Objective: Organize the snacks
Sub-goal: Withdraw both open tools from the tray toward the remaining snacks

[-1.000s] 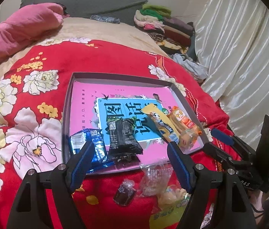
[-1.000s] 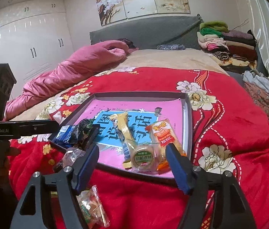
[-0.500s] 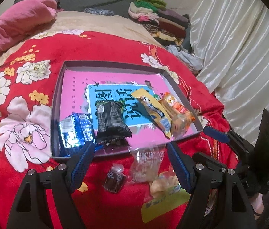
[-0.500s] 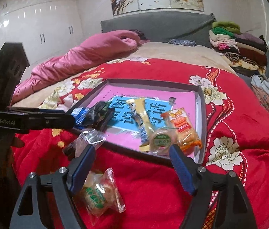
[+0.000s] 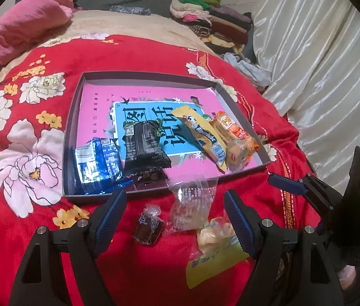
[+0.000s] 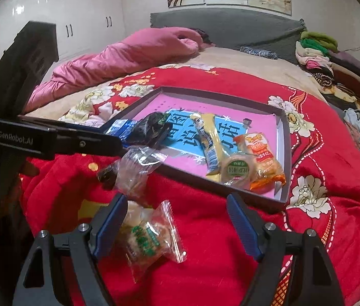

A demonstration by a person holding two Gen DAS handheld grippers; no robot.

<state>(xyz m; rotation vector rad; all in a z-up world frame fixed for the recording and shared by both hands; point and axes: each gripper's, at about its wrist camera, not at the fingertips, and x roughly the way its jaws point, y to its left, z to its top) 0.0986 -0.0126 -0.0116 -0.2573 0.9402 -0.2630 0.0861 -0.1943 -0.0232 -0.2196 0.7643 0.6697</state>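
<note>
Snacks: five already sit in the grey tray (image 5: 74, 117) on the red floral blanket (image 5: 134, 56): blue packet (image 5: 98, 165), black packet (image 5: 145, 145), yellow stick (image 5: 200, 137), orange pack (image 5: 236, 137), round green-label cake (image 6: 236, 172). Three are loose on the blanket just outside the tray's near wall: small dark candy (image 5: 148, 228), clear bag (image 5: 192, 204) touching the wall, green-print pastry bag (image 6: 149, 239). My left gripper (image 5: 174, 219) is spread, nothing pinched, dark candy and clear bag below the gap. My right gripper (image 6: 174, 221) just widened, now spread and empty, pastry bag by its left finger (image 6: 108, 224).
</note>
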